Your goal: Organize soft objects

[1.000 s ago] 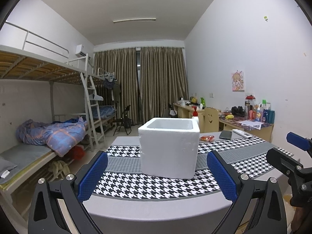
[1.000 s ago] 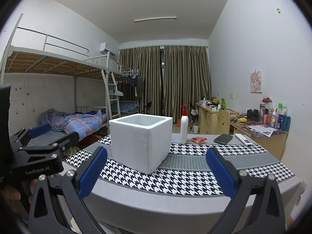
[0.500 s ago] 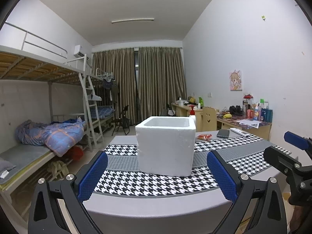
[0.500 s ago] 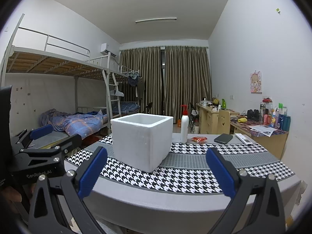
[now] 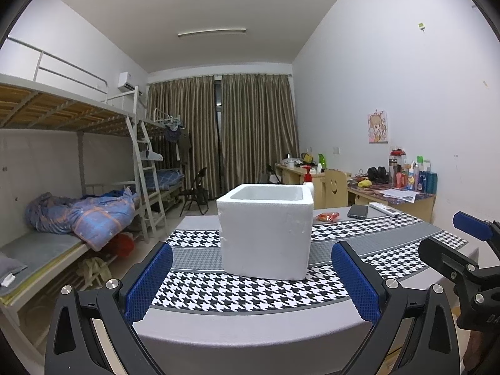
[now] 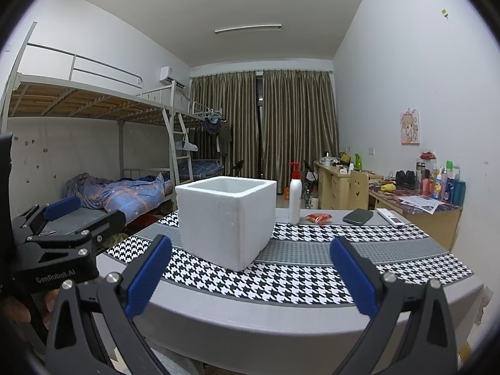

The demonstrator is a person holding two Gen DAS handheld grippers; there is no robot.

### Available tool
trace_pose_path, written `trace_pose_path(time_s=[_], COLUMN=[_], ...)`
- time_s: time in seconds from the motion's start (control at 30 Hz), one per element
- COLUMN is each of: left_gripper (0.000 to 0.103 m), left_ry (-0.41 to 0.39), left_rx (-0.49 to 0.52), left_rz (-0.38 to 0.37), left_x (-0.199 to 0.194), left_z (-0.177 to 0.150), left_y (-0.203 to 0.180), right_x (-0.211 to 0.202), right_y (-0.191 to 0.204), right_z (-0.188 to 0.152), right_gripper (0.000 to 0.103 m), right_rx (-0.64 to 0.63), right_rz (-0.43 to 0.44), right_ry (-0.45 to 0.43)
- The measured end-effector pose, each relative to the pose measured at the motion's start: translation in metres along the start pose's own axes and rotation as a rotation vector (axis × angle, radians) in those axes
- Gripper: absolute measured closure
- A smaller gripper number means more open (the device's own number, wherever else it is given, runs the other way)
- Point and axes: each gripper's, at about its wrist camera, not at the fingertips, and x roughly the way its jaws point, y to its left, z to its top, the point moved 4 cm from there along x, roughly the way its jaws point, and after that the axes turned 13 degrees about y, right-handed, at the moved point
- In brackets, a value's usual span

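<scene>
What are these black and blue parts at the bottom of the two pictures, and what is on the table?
They are two hand-held grippers; a person carries one in each hand, with no robot arm. Each has a camera looking forward between its two blue pads, so one picture comes from the left gripper and one from the right gripper. Each also shows in the other's picture, at the edge. Both have their jaws wide open and hold nothing. In front stands a grey table with a black-and-white checked mat. On the mat sits an open white foam box. Behind it are a white pump bottle, a small red packet, a dark phone and a white remote control.
</scene>
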Motion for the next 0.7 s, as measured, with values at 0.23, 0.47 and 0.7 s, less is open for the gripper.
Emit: trace_pose_path(time_s=[0.23,0.47,0.7], left_gripper=[0.001,0.001,0.001], left_ry=[-0.001,-0.004,-0.007], left_rx=[0.003,0.006,0.006], left_rz=[0.000,-0.005,-0.011], left_x=[0.0001,-0.0023,-0.0052], left_z=[-0.0006,-0.0009,-0.0016], left_y=[0.0000,0.0014,0.0020], right_x=[-0.0010,-0.0010,-0.0023], right_y=[0.0014,-0.0001,-0.0021], right_z=[-0.0003,0.0006,0.0004], right_gripper=[0.001,0.001,0.001], right_rx=[-0.005,-0.007,-0.007], right_rz=[0.000,-0.004,-0.007], right_ry=[-0.001,-0.002,-0.003])
